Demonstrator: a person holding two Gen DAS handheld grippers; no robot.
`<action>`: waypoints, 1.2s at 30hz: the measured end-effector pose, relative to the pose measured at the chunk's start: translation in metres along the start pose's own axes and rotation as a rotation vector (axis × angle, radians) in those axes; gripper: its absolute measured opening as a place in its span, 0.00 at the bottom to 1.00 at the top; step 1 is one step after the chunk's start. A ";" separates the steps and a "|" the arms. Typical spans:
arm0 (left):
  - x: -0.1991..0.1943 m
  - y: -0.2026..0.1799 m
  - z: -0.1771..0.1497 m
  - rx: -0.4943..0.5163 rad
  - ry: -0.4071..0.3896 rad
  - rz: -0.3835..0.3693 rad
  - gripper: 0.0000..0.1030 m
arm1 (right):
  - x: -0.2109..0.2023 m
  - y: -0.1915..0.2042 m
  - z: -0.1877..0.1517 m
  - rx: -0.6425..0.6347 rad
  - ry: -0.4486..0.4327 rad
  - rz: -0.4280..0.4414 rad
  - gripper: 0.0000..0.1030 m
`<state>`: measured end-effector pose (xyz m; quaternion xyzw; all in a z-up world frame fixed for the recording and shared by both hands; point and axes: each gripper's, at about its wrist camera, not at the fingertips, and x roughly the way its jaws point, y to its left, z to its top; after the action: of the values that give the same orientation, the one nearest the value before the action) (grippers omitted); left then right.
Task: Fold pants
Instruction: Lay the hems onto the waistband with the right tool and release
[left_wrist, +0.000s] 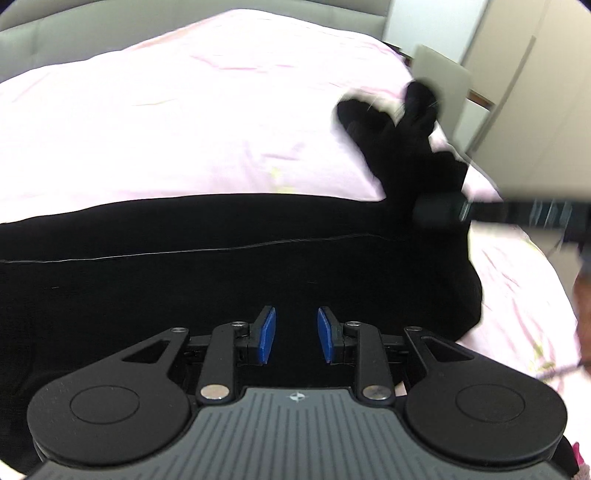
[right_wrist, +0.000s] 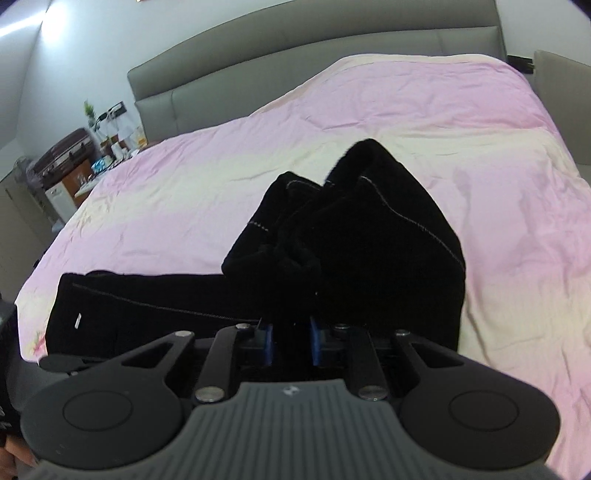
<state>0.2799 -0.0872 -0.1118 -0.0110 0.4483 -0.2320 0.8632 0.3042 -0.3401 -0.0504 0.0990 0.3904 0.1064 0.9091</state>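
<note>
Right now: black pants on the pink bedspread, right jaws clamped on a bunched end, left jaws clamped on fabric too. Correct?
Not quite. The left gripper is open: in the left wrist view its jaws stand apart with nothing between them, just above the black pants. The rest holds: the pants lie on the pink bedspread, and the right gripper is clamped on a bunched end.

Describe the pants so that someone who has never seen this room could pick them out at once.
Start at the big bed with the grey headboard and the pink cover. On its near side lie the black pants, one end lifted and bunched in the right claw. They are the only dark thing on the pale cover, with thin light stitching along the seams.
</note>
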 end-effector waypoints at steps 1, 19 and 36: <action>-0.001 0.008 -0.001 -0.013 -0.002 0.006 0.30 | 0.011 0.007 -0.005 -0.020 0.020 0.003 0.14; 0.008 0.046 0.000 -0.164 0.017 0.010 0.30 | 0.051 0.027 -0.037 -0.070 0.228 0.134 0.54; 0.006 0.046 0.006 -0.277 0.007 -0.104 0.41 | 0.057 0.051 -0.042 -0.131 0.231 0.169 0.21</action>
<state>0.3054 -0.0503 -0.1237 -0.1522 0.4778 -0.2123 0.8388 0.3061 -0.2717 -0.1045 0.0591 0.4749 0.2187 0.8504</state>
